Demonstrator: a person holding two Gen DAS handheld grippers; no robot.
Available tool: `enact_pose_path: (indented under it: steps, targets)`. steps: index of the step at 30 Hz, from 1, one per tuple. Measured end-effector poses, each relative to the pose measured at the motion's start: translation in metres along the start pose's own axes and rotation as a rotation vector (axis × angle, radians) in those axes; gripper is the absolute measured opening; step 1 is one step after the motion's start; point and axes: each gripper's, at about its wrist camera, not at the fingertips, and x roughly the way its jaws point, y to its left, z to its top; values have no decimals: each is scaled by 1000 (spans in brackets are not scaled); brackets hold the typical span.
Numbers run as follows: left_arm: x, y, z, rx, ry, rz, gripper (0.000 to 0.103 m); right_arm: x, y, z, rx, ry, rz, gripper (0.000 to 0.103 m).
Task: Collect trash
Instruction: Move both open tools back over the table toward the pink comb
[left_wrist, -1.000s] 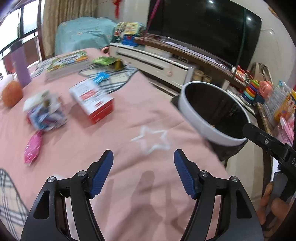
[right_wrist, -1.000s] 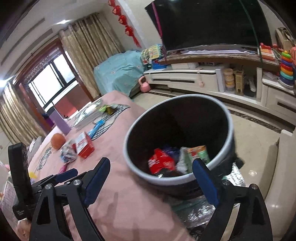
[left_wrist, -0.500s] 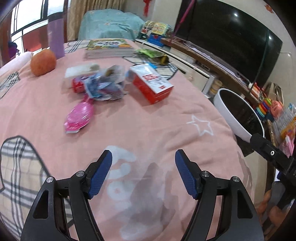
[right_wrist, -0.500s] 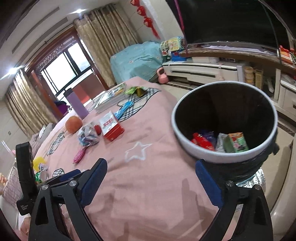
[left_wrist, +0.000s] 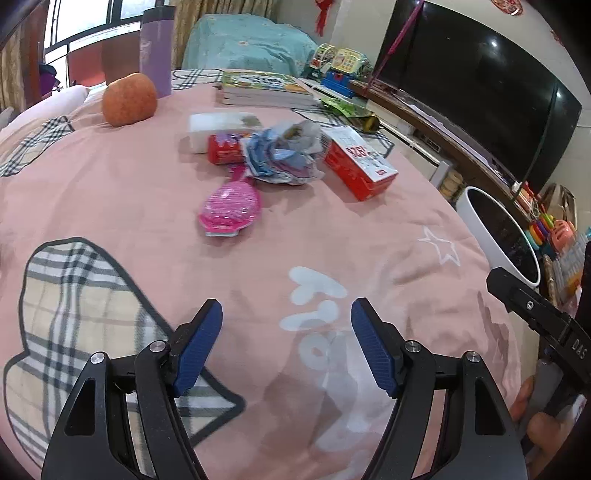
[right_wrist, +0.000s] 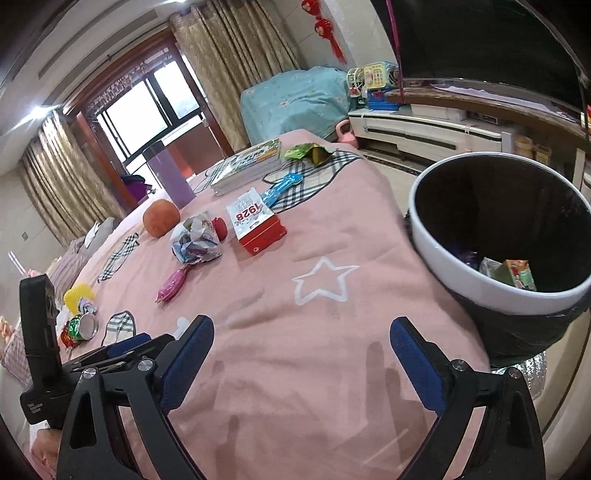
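A white-rimmed trash bin (right_wrist: 495, 284) with a black liner stands at the table's right edge and holds several wrappers (right_wrist: 513, 275); it also shows in the left wrist view (left_wrist: 491, 236). On the pink tablecloth lie a pink wrapper (left_wrist: 231, 208), a crumpled wrapper (left_wrist: 284, 155), a red can (left_wrist: 223, 148) and a red-white box (left_wrist: 356, 160). My left gripper (left_wrist: 286, 347) is open and empty, above the cloth well short of the pink wrapper. My right gripper (right_wrist: 301, 363) is open and empty, left of the bin.
An orange fruit (left_wrist: 129, 99), a purple bottle (left_wrist: 155, 50), a stack of books (left_wrist: 266, 88), a white packet (left_wrist: 218, 125) and a green pouch (right_wrist: 304, 150) sit farther back. A blue wrapper (right_wrist: 280, 186) lies on the plaid patch. A TV (left_wrist: 476, 85) and toys are to the right.
Both grippers have swung left, away from the bin and toward the table's middle. The trash pile has come nearer in the left wrist view. Both grippers stay open.
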Motion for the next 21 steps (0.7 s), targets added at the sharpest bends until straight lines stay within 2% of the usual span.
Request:
enact_pose_path:
  steps: [21]
  targets:
    - [11, 35, 23, -26, 2, 63, 77, 43, 32, 20, -115, 53, 31, 97]
